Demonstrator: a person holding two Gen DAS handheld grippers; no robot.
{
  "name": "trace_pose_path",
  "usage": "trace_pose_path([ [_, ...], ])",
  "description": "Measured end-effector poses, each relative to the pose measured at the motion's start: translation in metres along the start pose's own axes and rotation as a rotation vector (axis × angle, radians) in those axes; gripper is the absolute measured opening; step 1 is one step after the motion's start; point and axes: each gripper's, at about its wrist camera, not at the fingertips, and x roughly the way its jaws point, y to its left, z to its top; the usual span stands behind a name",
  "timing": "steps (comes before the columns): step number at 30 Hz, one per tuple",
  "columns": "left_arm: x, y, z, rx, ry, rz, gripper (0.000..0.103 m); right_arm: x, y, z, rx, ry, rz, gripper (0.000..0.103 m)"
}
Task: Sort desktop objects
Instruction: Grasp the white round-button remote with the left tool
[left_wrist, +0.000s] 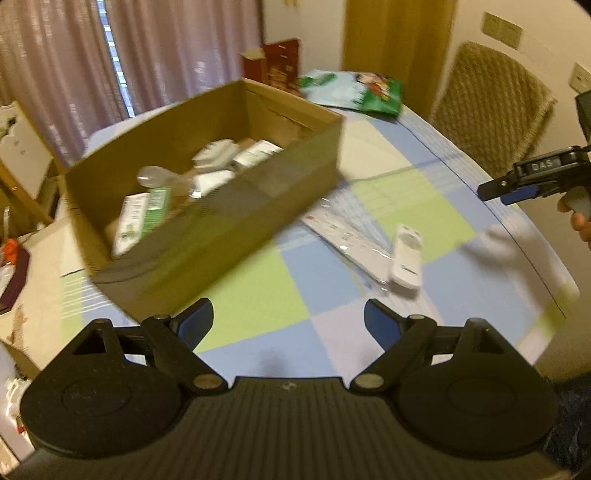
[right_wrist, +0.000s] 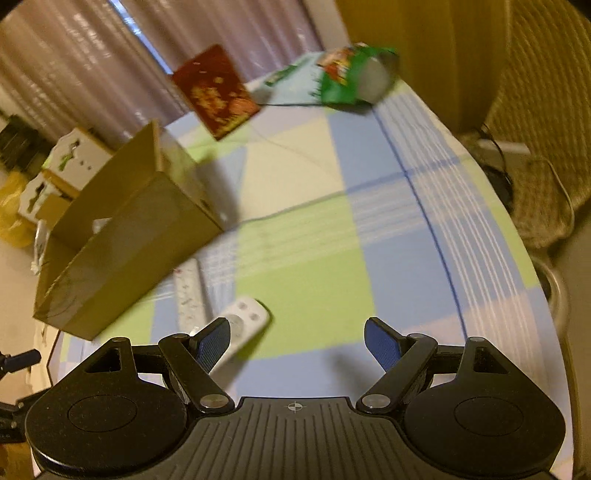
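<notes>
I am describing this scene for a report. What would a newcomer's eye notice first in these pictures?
First the open cardboard box on the left of the checked tablecloth, already holding small packages and a clear bottle. Next the white remote control lying outside the box, on a flat clear-wrapped pack. Both the left gripper and right gripper stand open and empty.

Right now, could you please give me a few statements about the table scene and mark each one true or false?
1. The white remote lies inside the cardboard box. False: it lies on the checked tablecloth, outside the box.
2. The cardboard box already holds several items. True.
3. The left gripper grips the remote. False: its fingers are open and empty.
4. The right gripper is open, nothing between its fingers. True.
5. A green snack bag lies at the table's far end. True.
</notes>
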Motion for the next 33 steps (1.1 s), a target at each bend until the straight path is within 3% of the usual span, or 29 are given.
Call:
trace_pose_path([
  [6, 0.019, -0.019, 0.004, 0.050, 0.019, -0.055, 0.086, 0.001, -0.012, -0.008, 0.050, 0.022, -0.008, 0.083],
  [24, 0.104, -0.100, 0.034, 0.352, 0.104, -0.202, 0.086, -0.011, -0.066, -0.011, 0.202, 0.023, -0.097, 0.083],
  [33, 0.164, -0.136, 0.064, 0.491, 0.173, -0.223, 0.079, -0.019, -0.089, -0.016, 0.274, 0.016, -0.128, 0.083],
])
